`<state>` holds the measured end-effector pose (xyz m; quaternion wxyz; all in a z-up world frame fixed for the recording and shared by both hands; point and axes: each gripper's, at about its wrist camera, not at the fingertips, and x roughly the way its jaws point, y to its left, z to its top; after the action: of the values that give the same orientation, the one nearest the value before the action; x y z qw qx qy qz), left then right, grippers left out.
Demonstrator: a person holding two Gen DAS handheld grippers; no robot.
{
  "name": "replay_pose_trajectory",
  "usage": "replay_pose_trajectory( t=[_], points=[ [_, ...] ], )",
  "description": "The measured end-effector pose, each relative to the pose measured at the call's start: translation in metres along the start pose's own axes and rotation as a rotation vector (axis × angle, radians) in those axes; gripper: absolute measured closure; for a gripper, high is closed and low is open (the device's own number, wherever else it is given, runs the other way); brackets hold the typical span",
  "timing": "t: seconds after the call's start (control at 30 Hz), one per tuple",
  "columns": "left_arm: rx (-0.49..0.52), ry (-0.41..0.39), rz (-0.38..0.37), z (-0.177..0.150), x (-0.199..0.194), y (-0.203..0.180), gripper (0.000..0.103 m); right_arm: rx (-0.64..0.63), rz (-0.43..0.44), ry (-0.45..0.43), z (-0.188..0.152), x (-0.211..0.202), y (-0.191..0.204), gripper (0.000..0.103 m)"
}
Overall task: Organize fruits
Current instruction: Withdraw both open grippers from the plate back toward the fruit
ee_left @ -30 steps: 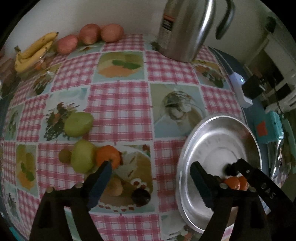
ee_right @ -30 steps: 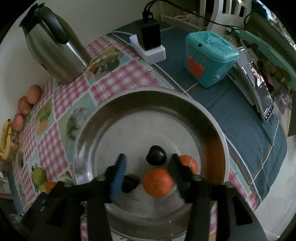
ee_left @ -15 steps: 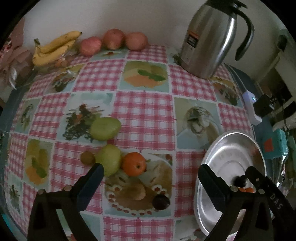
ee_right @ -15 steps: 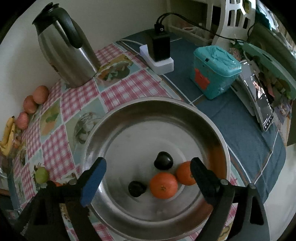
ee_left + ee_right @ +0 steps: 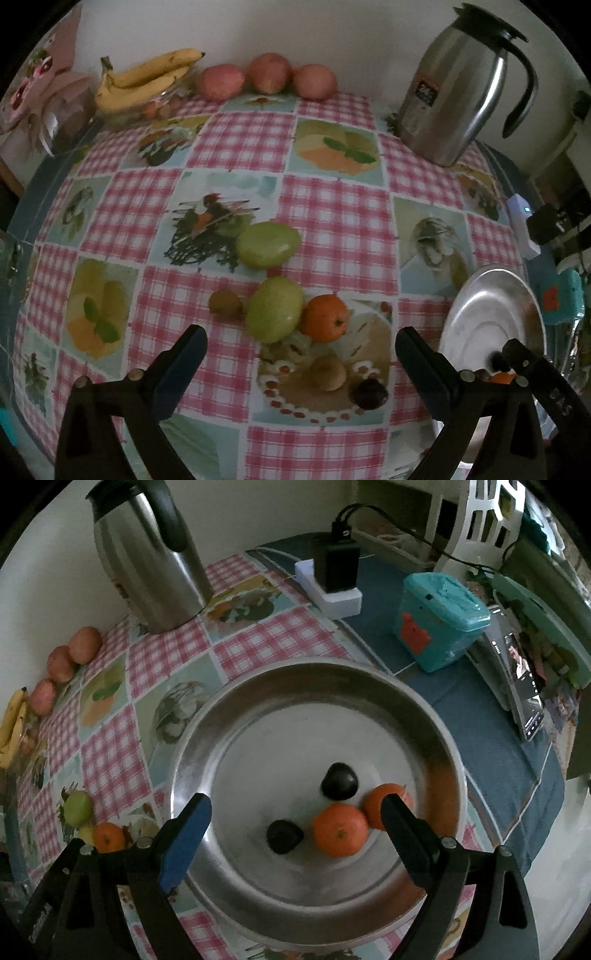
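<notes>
In the left wrist view my left gripper (image 5: 299,343) is open and empty, hovering over a cluster of loose fruit on the checked tablecloth. The cluster holds two green fruits (image 5: 267,244) (image 5: 275,309), an orange (image 5: 325,317), a small kiwi (image 5: 225,302), a brown fruit (image 5: 325,372) and a dark plum (image 5: 368,394). In the right wrist view my right gripper (image 5: 295,808) stands open over the steel bowl (image 5: 258,686). Two oranges (image 5: 340,829) (image 5: 384,805) and two dark fruits (image 5: 339,781) (image 5: 284,836) lie in the bowl, and nothing is gripped.
A steel thermos jug (image 5: 458,88) stands at the back. Bananas (image 5: 144,79) and three reddish apples (image 5: 267,75) line the wall. Right of the bowl are a teal box (image 5: 439,627), a charger block (image 5: 336,579) and a phone (image 5: 524,686) on blue cloth.
My right gripper opened wide off the orange, which now lies loose in the bowl. My left gripper widened and drew back, so the fruit cluster sits more centred between its fingers.
</notes>
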<state>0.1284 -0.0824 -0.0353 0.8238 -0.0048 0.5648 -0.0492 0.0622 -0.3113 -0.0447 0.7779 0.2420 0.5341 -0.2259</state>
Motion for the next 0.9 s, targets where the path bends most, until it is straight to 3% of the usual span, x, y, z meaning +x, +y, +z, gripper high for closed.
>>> replay_pose_trajectory(
  t=[0.2,0.37,0.6,0.9],
  points=[
    [-0.077,0.012,0.003,0.004,0.0,0.03,0.0,-0.048,0.004,0.03,-0.006,0.005,0.016,0.01],
    [-0.12,-0.029,0.046,0.01,-0.009,0.058,0.0,-0.072,0.031,0.056,-0.012,0.005,0.031,0.01],
    [-0.207,-0.081,0.049,0.016,-0.026,0.101,0.0,-0.149,0.06,0.071,-0.022,0.001,0.062,0.01],
    [-0.242,-0.101,0.04,0.015,-0.04,0.134,0.0,-0.233,0.1,0.084,-0.042,-0.008,0.102,0.01]
  ],
)
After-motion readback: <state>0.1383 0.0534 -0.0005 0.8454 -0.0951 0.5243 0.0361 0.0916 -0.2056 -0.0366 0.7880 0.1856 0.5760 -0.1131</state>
